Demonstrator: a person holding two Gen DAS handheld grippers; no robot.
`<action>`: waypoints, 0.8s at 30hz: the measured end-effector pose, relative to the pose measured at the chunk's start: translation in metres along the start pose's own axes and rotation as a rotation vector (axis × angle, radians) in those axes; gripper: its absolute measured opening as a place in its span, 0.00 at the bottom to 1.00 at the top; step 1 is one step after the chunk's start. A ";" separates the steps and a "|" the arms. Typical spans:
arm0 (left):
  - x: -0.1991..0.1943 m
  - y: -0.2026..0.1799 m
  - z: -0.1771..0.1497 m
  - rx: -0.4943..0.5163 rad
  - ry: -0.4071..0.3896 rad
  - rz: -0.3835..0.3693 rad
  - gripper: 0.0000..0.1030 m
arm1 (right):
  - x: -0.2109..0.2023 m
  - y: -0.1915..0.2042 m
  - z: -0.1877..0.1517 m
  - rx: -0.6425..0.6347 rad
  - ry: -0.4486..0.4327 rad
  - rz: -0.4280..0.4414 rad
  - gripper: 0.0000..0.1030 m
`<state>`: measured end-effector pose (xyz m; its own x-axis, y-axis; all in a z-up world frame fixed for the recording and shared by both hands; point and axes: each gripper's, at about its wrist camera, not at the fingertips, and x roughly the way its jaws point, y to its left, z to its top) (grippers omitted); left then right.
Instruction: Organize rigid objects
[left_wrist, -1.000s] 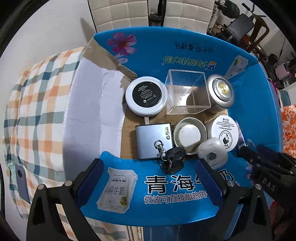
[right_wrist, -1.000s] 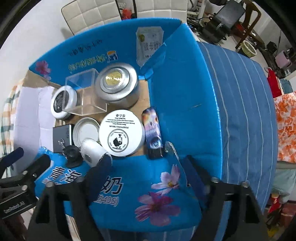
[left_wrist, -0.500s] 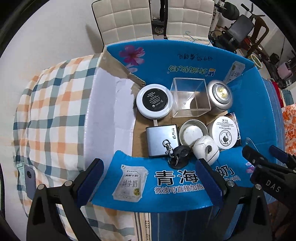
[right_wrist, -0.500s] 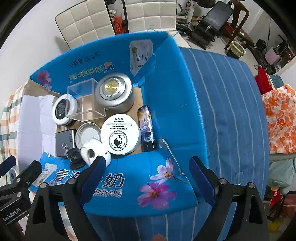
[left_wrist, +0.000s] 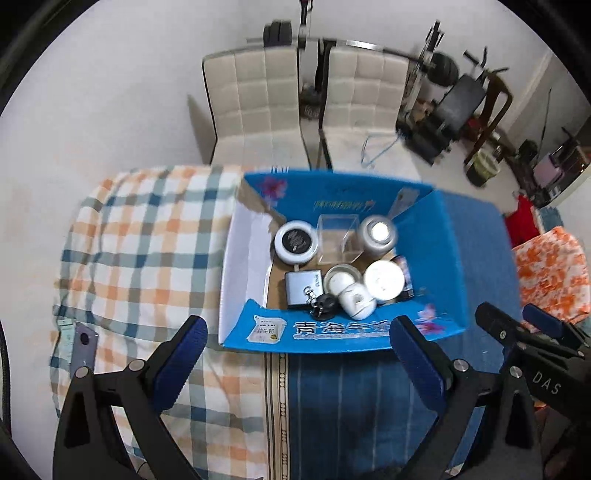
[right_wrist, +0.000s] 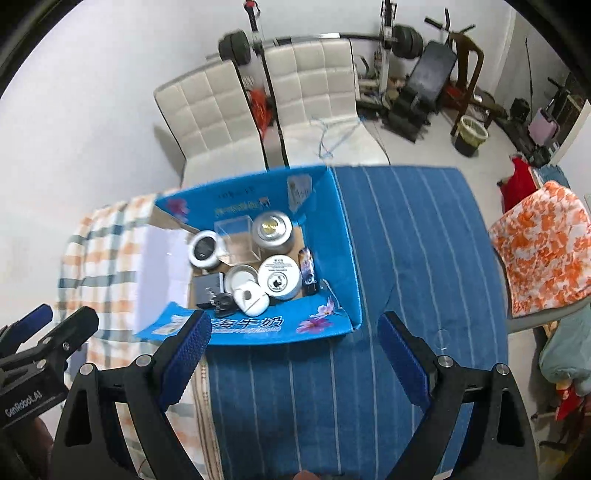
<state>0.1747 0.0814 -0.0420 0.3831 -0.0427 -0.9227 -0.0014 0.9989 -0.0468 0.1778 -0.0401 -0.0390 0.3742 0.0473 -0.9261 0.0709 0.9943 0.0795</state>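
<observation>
An open blue cardboard box (left_wrist: 436, 240) (right_wrist: 343, 229) lies on the bed below both grippers. Inside are a black-lidded white tin (left_wrist: 296, 242), a clear cube (left_wrist: 338, 236), a silver tin (left_wrist: 376, 234), a white cream jar (left_wrist: 383, 280) (right_wrist: 279, 277), an open tin (left_wrist: 341, 278), a white oval case (left_wrist: 356, 302), a grey charger (left_wrist: 301, 282), a black key (left_wrist: 323, 306) and a dark tube (right_wrist: 308, 271). My left gripper (left_wrist: 297, 332) hangs high over the box's near flap, open and empty. My right gripper (right_wrist: 295, 325) hovers beside it, also open with nothing between its fingers.
The box rests where a checked cloth (left_wrist: 140, 240) meets a blue striped cloth (right_wrist: 406, 240). A phone (left_wrist: 83, 343) lies at the checked cloth's left edge. Two white chairs (left_wrist: 258, 103) stand behind the bed, an orange patterned cloth (right_wrist: 543, 251) at the right, gym gear at the back.
Both grippers have risen well away from the box, which now looks much smaller. The right jaws widened a little early on. Nothing in the box has moved.
</observation>
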 end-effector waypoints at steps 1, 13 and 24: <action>-0.011 -0.001 -0.001 0.001 -0.014 0.000 0.98 | -0.010 0.000 -0.001 -0.001 -0.010 0.006 0.91; -0.091 -0.005 -0.022 0.001 -0.101 -0.008 0.98 | -0.108 0.003 -0.029 -0.032 -0.086 0.047 0.91; -0.092 -0.002 -0.037 -0.028 -0.082 -0.008 0.98 | -0.108 0.000 -0.034 -0.029 -0.086 0.012 0.91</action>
<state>0.1052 0.0830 0.0284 0.4579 -0.0476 -0.8877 -0.0237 0.9976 -0.0657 0.1054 -0.0417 0.0488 0.4527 0.0524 -0.8901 0.0398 0.9961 0.0788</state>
